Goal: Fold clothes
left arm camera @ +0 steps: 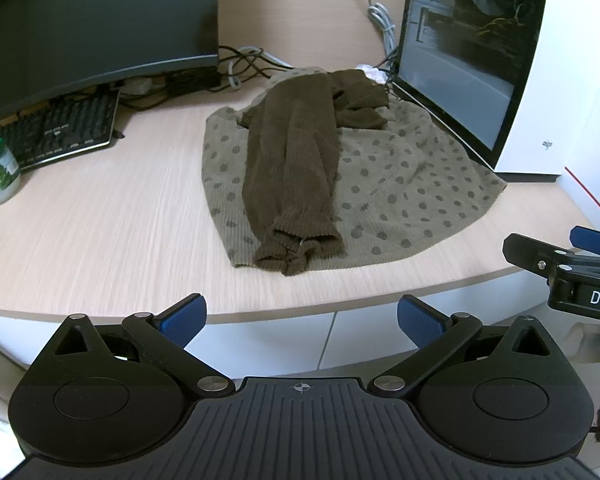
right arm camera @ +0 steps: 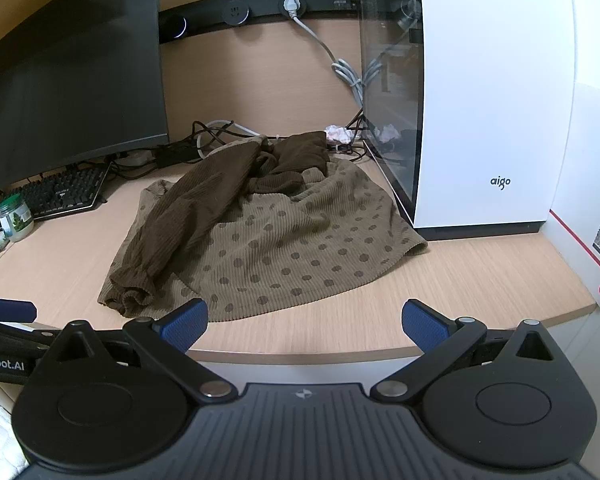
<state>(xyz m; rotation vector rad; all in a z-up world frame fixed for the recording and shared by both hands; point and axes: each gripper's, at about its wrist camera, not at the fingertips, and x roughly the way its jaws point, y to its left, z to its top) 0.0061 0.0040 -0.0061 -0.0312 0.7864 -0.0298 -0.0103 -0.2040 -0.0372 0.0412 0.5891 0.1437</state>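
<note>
Two grippers, both empty. Left wrist view: left gripper (left arm camera: 302,320) spread wide, back off the desk (left arm camera: 100,248) edge; one garment (left arm camera: 400,192), dotted olive body flat mid-desk, two dark brown sleeves (left arm camera: 292,172) laid inward across it, probably a first fold. Right wrist view: right gripper (right arm camera: 305,322) likewise spread, near the hem; one monitor (right arm camera: 68,92), one keyboard (right arm camera: 60,192), one jar (right arm camera: 15,218).

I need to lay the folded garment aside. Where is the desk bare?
Bare wood lies left of the dotted garment, before the keyboard, and along the front edge. Behind it, cables and the white computer case crowd in.
</note>
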